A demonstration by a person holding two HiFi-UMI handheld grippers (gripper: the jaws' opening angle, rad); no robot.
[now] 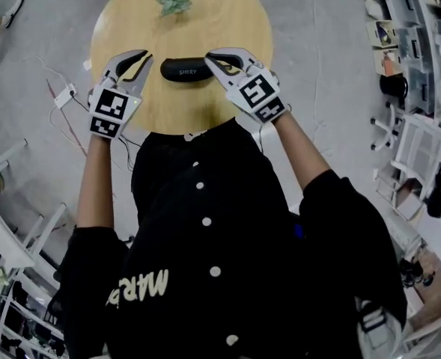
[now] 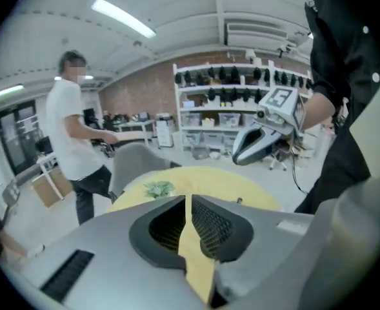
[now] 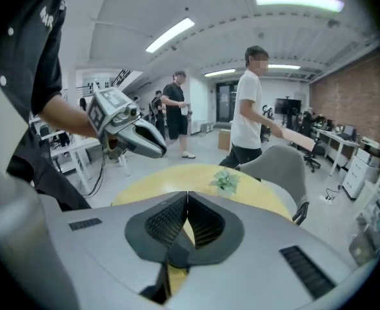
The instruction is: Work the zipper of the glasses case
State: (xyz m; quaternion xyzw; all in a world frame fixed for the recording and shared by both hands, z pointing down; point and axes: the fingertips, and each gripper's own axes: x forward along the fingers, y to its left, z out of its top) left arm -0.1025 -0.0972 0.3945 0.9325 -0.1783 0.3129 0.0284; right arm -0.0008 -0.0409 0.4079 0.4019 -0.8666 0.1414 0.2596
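A black glasses case [image 1: 183,70] lies on its side on the round wooden table [image 1: 227,21], near the table's near edge. My left gripper [image 1: 144,57] hangs just off the case's left end, its jaws drawn almost together with only a thin slit and nothing in it [image 2: 188,200]. My right gripper [image 1: 210,57] is at the case's right end, its jaws shut with nothing between them [image 3: 188,196]. I cannot tell whether either tip touches the case. The case itself is hidden in both gripper views.
A small green plant [image 1: 174,0] stands at the table's far side. A grey chair [image 3: 283,166] is pushed up to the table. People [image 3: 251,108] stand beyond it. Shelving [image 2: 241,108] and white desks ring the room, and cables [image 1: 63,99] trail on the floor at left.
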